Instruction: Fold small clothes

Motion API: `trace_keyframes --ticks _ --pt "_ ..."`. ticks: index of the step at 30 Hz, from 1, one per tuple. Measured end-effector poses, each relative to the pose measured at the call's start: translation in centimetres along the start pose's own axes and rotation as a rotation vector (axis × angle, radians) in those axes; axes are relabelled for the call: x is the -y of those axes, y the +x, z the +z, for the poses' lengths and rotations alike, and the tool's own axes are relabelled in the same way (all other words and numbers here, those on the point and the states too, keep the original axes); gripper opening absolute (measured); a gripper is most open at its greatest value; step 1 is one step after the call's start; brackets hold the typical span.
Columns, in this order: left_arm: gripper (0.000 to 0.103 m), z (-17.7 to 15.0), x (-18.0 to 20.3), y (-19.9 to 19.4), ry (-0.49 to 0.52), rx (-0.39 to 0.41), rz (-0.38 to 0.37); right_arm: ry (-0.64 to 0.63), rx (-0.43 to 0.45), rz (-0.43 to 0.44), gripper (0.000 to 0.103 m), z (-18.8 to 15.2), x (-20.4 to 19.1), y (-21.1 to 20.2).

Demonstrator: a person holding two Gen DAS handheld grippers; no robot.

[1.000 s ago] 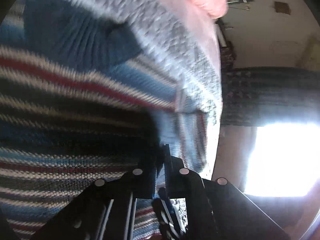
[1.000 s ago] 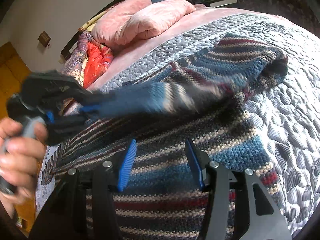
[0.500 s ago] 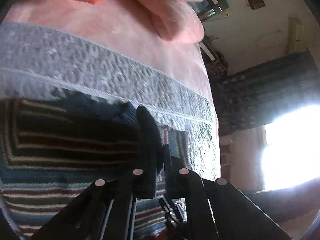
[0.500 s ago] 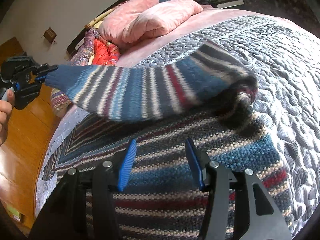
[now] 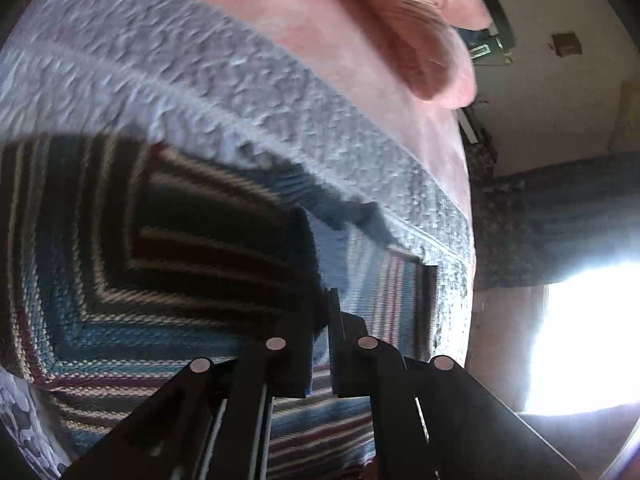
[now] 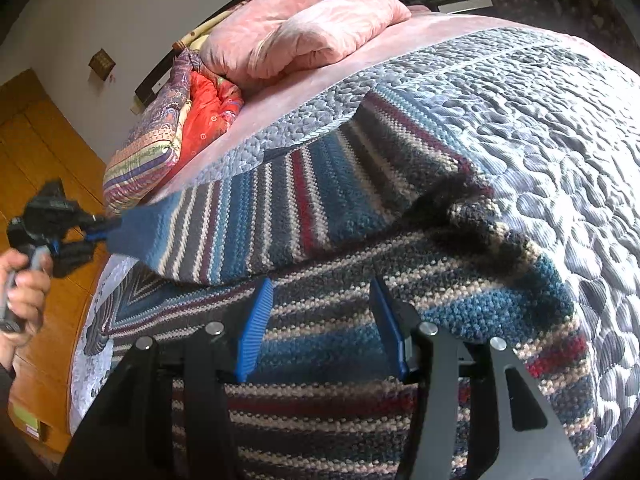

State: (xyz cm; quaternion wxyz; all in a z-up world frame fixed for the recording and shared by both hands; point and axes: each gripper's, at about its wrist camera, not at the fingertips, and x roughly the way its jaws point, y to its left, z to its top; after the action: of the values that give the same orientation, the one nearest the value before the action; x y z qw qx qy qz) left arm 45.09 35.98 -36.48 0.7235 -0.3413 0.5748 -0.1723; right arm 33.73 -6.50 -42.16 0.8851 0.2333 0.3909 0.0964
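At the left edge of the bed (image 6: 560, 92), a hand (image 6: 22, 292) grips the left gripper (image 6: 100, 229), whose jaws are clamped on the plain blue cuff of a sleeve (image 6: 280, 208) belonging to a striped knit sweater (image 6: 360, 360). The sleeve is lifted off the sweater's body and stretched toward the bed's left edge, its far end still joined to the body near a dark fold at the shoulder. From the left wrist view the same jaws sit pressed together on that blue cuff (image 5: 308, 264) (the knit here is blurred), with the sweater's angled stripes spread below and to the left. Behind the sleeve, toward the head of the bed, a patterned cushion (image 6: 148, 152) and a red cloth (image 6: 212, 112) lie by the left edge, and folded pink bedding (image 6: 304, 36) sits right of them. The grey quilted cover (image 6: 540, 132) carries the sweater, which lies across the near middle of the bed. The right gripper (image 6: 320, 332) hovers over the sweater's lower body, its blue-padded jaws apart with nothing between them but the stripes underneath
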Motion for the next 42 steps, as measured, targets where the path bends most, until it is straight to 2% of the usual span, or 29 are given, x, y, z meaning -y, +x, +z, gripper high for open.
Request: trace_keyframes --ticks 3,8,10,13,14,15,16,17,18,19,20,22,24,25,26,28,29,30,31,33,35,39,42 --pt "0.006 0.0 -2.3 1.0 -0.026 -0.011 0.025 0.0 -0.003 0.0 0.051 0.0 -0.1 0.1" --pt "0.006 -0.2 -5.8 3.5 -0.062 -0.034 0.123 -0.009 -0.012 0.0 0.051 -0.2 -0.3 0.4" --pt "0.008 -0.5 -6.1 4.1 -0.053 -0.044 0.153 -0.011 -0.012 0.002 0.051 -0.2 -0.4 0.4" --pt "0.028 -1.0 -5.3 2.6 -0.051 0.03 0.238 -0.012 -0.013 0.008 0.051 -0.2 -0.4 0.4" --pt "0.041 -1.4 -4.7 1.9 -0.039 0.068 0.259 -0.012 -0.014 0.01 0.051 -0.2 -0.5 0.4" --pt "0.048 -2.1 -3.5 0.9 -0.004 0.122 0.257 -0.014 -0.015 0.012 0.051 -0.2 -0.6 0.4" --pt "0.049 -2.5 -2.7 0.6 0.025 0.145 0.234 -0.016 -0.014 0.016 0.051 -0.3 -0.6 0.3" --pt "0.049 -3.0 -2.0 0.7 0.051 0.15 0.197 -0.019 -0.014 0.019 0.051 -0.3 -0.7 0.3" --pt "0.05 -3.5 -0.9 1.7 0.089 0.122 0.125 -0.022 -0.014 0.02 0.051 -0.2 -0.7 0.3" --pt "0.05 -3.7 -0.6 2.4 0.102 0.1 0.099 -0.023 -0.011 0.02 0.051 -0.2 -0.7 0.2" --pt "0.05 -3.9 -0.6 4.0 0.099 0.063 0.09 -0.022 -0.012 0.02 0.051 -0.2 -0.7 0.2" --pt "0.049 -4.0 -1.9 6.1 0.059 0.022 0.133 -0.02 -0.016 0.016 0.051 -0.4 -0.6 0.2" --pt "0.033 -3.9 -3.0 6.7 0.035 0.025 0.147 -0.02 -0.018 0.012 0.051 -0.5 -0.4 0.1" --pt "0.03 -3.7 -3.5 6.5 0.017 0.023 0.138 -0.024 -0.02 0.009 0.051 -0.6 -0.5 0.1" --pt "0.03 -3.6 -3.8 5.7 -0.006 0.027 0.12 -0.03 -0.022 0.006 0.051 -0.7 -0.6 0.2" --pt "0.042 -3.8 -4.1 3.6 -0.002 0.059 0.137 -0.043 -0.027 0.006 0.051 -0.9 -0.8 0.1" --pt "0.054 -4.0 -4.8 1.6 -0.002 0.091 0.151 -0.055 -0.026 0.006 0.051 -1.0 -1.1 0.0" --pt "0.063 -4.1 -5.5 0.1 -0.009 0.114 0.145 -0.065 -0.024 0.007 0.052 -1.1 -1.4 -0.1" --pt "0.066 -4.1 -6.7 -1.9 -0.026 0.144 0.131 -0.078 -0.022 0.01 0.053 -1.2 -1.8 -0.3" --pt "0.079 -4.0 -9.8 -6.8 -0.083 0.228 0.121 -0.099 -0.021 0.016 0.054 -1.4 -2.5 -0.4" --pt "0.083 -4.9 -14.1 -11.9 -0.153 0.327 0.138 -0.129 -0.025 0.024 0.054 -1.7 -3.5 -0.5" --pt "0.083 -7.3 -24.8 -20.9 -0.369 0.499 0.153 -0.195 -0.029 0.038 0.054 -2.4 -5.5 -0.7" --pt "0.083 -8.6 -30.7 -25.0 -0.483 0.597 0.172 -0.232 -0.036 0.048 0.055 -3.0 -6.8 -0.8"
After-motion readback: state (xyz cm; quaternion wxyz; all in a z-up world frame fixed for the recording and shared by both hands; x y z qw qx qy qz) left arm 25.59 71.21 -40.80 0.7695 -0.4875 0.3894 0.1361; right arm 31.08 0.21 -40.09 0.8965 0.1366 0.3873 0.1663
